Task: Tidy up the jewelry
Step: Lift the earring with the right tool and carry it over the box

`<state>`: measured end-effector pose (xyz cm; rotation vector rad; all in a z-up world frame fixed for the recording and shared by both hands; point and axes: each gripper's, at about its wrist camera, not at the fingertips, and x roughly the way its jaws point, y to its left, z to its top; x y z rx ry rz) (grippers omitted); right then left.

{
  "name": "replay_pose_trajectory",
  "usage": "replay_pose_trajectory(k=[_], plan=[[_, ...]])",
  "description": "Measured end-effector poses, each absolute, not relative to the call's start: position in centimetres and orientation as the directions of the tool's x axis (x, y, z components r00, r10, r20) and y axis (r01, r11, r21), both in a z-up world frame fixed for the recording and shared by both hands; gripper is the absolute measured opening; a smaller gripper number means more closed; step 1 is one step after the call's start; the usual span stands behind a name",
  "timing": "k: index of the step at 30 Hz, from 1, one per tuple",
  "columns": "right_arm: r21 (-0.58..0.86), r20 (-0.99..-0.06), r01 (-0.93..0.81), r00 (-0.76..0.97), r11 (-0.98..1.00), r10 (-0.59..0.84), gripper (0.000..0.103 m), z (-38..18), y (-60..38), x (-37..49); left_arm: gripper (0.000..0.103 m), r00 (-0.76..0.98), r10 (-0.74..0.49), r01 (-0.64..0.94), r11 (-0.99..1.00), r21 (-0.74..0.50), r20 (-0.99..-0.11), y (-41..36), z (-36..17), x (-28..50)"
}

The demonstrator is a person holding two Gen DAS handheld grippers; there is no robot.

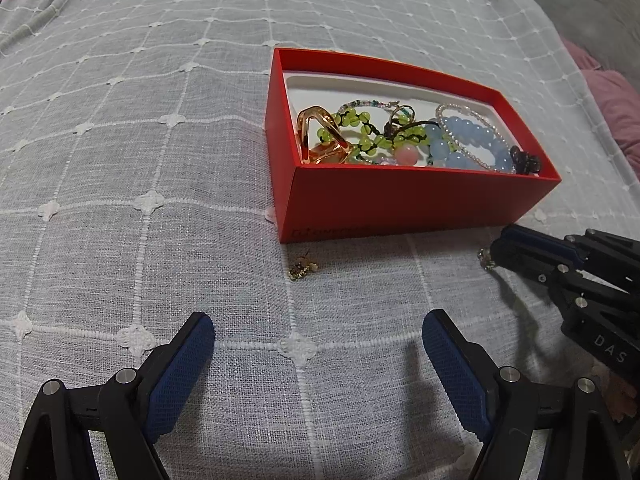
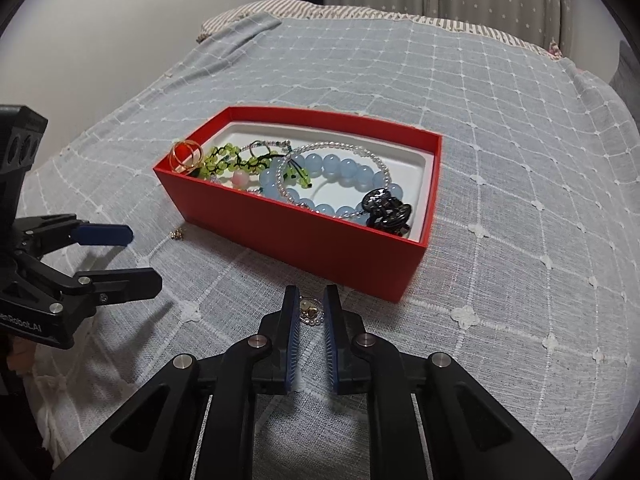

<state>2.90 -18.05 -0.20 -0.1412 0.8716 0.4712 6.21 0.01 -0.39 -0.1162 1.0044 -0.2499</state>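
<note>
At lower centre the right tool (image 2: pixel 311 309) brackets a small pearl earring (image 2: pixel 311 312) on the bed (image 2: pixel 520 240) beside the red box (image 2: pixel 320 240), grip uncertain, left tool (image 1: pixel 319 330) released; soft fabric might let it slip.

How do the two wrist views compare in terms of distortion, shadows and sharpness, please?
Right wrist view: dark fisheye vignette in the corners, bedspread grid bowed, red box edges slightly smeared. Left wrist view: no vignette, grid still curved, box crisp, soft shadows under the left tool.
</note>
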Motion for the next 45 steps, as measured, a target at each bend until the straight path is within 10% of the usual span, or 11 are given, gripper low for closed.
replay_pose_trajectory(k=[7, 28, 45], plan=[[0.106, -0.785, -0.46, 0.505, 0.882, 0.358, 0.038, -1.1, -18.4, 3.1, 0.088, 0.51, -0.257, 0.156, 0.966, -0.206, -0.821, 0.1, -0.5, 6.3], [0.084, -0.789, -0.469, 0.508, 0.879, 0.347, 0.013, -1.0, -17.9, 3.1, 0.084, 0.513, -0.252, 0.161, 0.967, -0.196, -0.82, -0.1, -0.5, 6.3], [0.12, -0.8, -0.479, 0.472, 0.87, 0.37, 0.02, -1.6, -18.5, 3.4, 0.078, 0.522, -0.256, 0.168, 0.966, -0.197, -0.813, -0.8, -0.5, 6.9]])
